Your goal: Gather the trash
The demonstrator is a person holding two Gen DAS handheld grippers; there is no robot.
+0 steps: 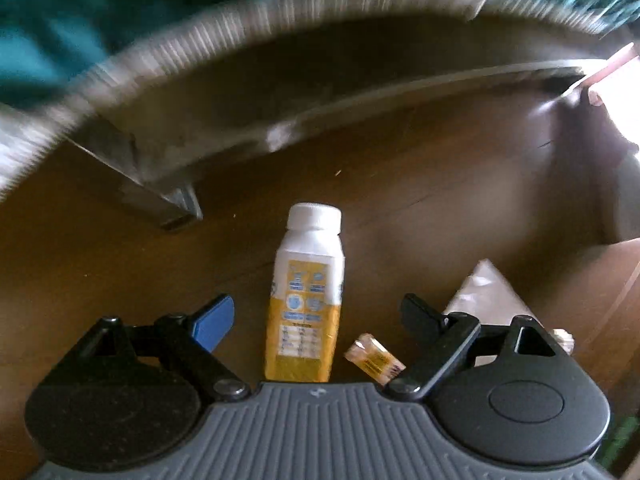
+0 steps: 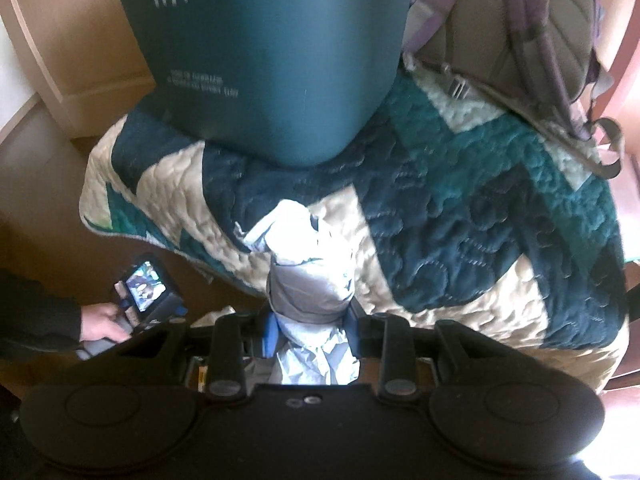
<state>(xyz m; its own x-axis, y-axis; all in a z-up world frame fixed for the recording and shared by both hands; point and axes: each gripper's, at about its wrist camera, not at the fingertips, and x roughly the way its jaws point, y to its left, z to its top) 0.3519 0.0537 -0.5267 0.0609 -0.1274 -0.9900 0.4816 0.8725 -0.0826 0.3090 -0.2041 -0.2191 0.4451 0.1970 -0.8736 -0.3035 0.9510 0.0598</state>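
My biggest worry is the teal bin (image 2: pixel 264 52) standing on the quilt (image 2: pixel 460 216) of the bed: the bedding is soft, so if I push the crumpled paper (image 2: pixel 308 280) against its side instead of lifting over its rim (which is out of view), it could tip. That paper is pinched in my right jaws (image 2: pixel 312 328), sticking out ahead of them over the quilt's edge; it is loose and springy, so a wad could slip free on the way. Down on the wooden floor, my left jaws (image 1: pixel 316 316) are spread wide around the lying yellow and white bottle (image 1: pixel 306 300) without pressing it; it is round and could roll or squirt out if I close off-centre. The small wrapper (image 1: pixel 374 356) just beside it, near my right-hand finger, could get pinched along or nudged away. Only the left wrist view shows the bottle, the wrapper, a pale scrap (image 1: pixel 484 288) beyond and the bed's metal frame (image 1: pixel 160 184); only the right wrist view shows the bin, the backpack (image 2: pixel 520 32) and my left hand (image 2: pixel 100 322) on its handle.
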